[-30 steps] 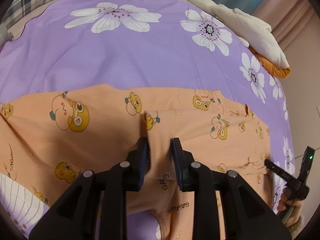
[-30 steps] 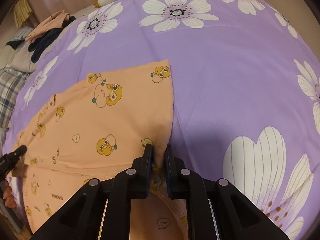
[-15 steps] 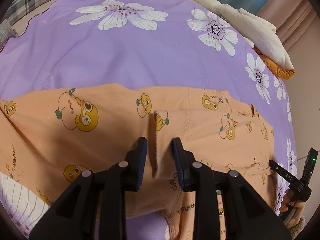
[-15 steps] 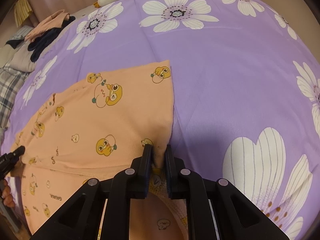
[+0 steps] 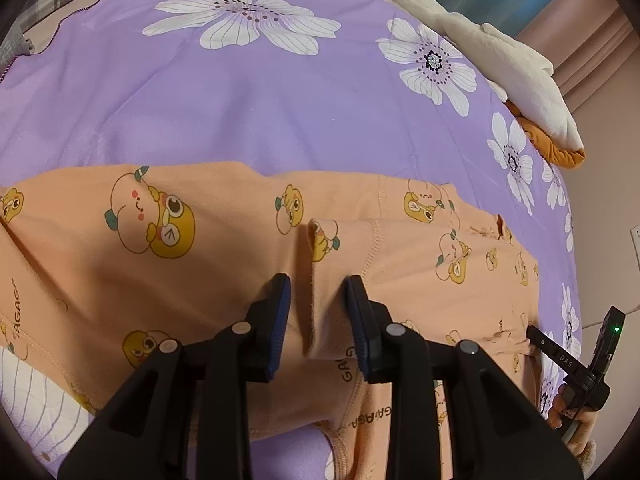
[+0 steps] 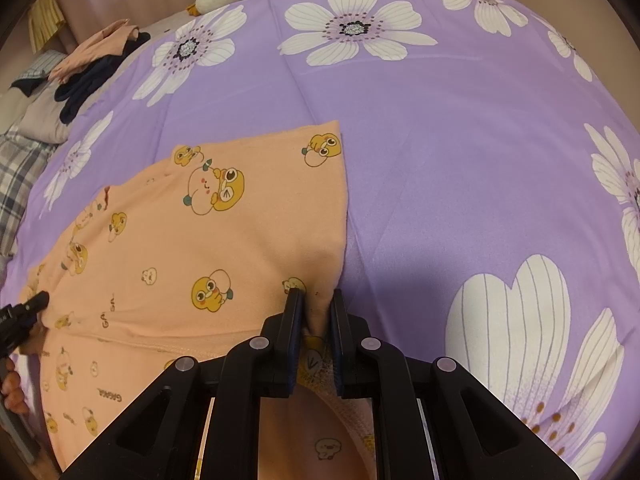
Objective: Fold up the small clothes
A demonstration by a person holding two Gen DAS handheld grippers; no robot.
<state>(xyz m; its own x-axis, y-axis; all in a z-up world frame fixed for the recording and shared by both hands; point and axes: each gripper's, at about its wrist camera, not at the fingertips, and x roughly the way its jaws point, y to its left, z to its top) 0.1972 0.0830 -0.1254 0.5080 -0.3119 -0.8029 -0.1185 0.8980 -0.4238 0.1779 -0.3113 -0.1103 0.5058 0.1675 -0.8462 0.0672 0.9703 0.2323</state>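
Note:
A small orange garment [image 5: 200, 272] printed with yellow cartoon ducks lies folded over on a purple flowered bedsheet [image 5: 240, 104]. In the left wrist view my left gripper [image 5: 318, 312] is open, its jaws standing either side of a raised fold edge without pinching it. In the right wrist view the same garment [image 6: 192, 240] spreads to the left, and my right gripper [image 6: 316, 312] is shut on its near right corner. The right gripper's tip also shows at the garment's right edge in the left wrist view [image 5: 560, 356].
A white and orange plush toy [image 5: 500, 60] lies at the bed's far right edge. A pile of dark and pink clothes [image 6: 96, 64] and a plaid blanket [image 6: 16, 168] sit at the far left. The sheet [image 6: 460, 160] stretches wide to the right.
My left gripper has opened wider and let go of the fold it pinched; the cloth has settled flatter. My right gripper has stayed shut on the corner, hardly moving.

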